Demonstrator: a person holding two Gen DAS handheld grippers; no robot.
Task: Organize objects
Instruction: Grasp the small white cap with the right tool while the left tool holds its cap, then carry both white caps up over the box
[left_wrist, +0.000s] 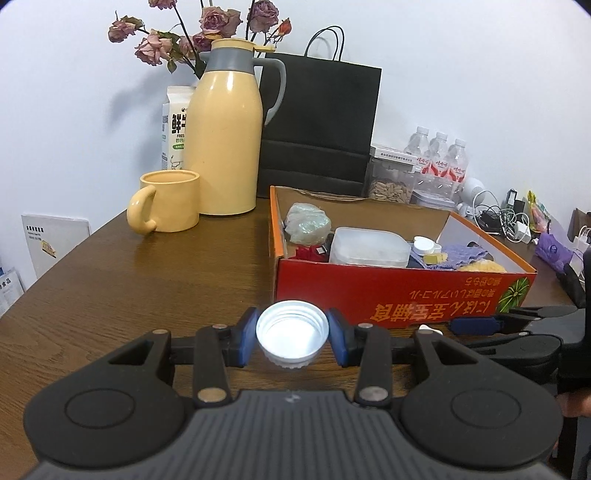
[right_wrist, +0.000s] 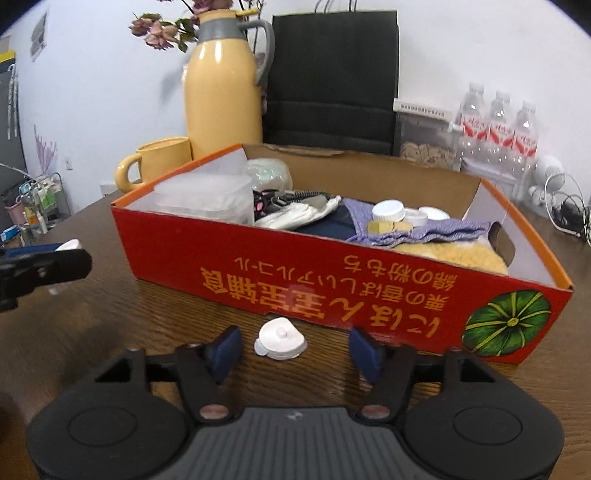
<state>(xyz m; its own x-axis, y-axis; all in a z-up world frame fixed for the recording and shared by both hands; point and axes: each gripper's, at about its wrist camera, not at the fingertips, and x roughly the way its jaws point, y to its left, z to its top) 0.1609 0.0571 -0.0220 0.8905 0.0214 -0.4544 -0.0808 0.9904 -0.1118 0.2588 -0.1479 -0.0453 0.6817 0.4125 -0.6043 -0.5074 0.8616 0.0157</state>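
The left gripper holds a cap. The right gripper, half open, should squeeze the plug gently.

The red box carries large yellow East Asian characters on its near side, printed upside down, next to a green pumpkin picture at 3 o'clock. At 10 o'clock of the box, the white carton shows a black character and the letters "FRES", partly hidden. The bottles have red labels, too small to read.
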